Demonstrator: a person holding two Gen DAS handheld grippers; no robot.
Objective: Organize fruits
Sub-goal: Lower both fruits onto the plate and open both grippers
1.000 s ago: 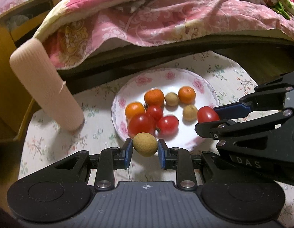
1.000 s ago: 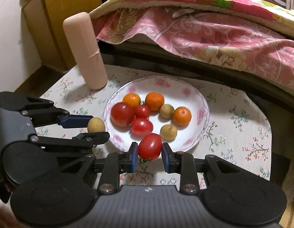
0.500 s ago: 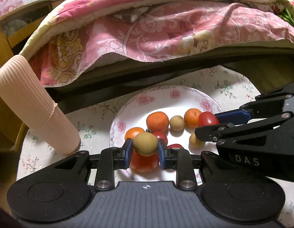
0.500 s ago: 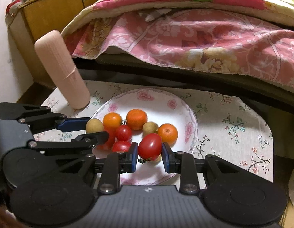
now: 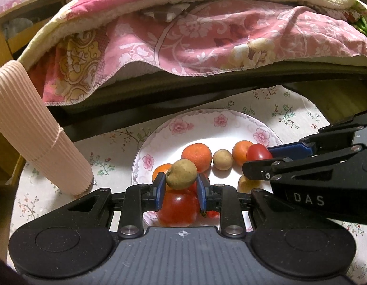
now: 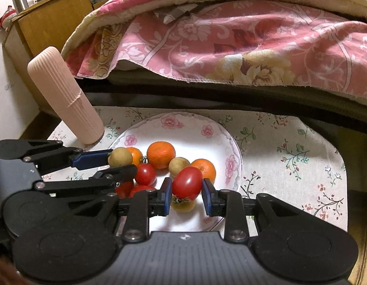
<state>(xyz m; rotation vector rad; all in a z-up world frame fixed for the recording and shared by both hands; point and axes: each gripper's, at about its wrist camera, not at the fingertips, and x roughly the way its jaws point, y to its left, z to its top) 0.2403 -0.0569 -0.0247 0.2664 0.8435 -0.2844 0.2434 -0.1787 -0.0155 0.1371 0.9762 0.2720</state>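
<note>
Glossy tomato point(image 6: 187, 183), matt brown fruit point(image 5: 181, 173), glazed plate point(image 6: 183, 128).

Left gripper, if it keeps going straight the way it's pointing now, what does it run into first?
Most likely the big red tomato on the plate. The left gripper, shut on a brown longan, points down at the fruit pile, and that tomato sits directly under it. Depth is hard to judge.

The left tongs point(image 5: 181, 190) pinch a tan round fruit point(image 5: 181, 173) above the flowered plate point(image 5: 207, 123), over a big red tomato point(image 5: 177, 210). The right tongs point(image 5: 261, 160) hold a small red tomato point(image 5: 258, 152) over the plate's right side. A ribbed pink cylinder point(image 5: 34, 130) stands near the bench's left edge.
</note>
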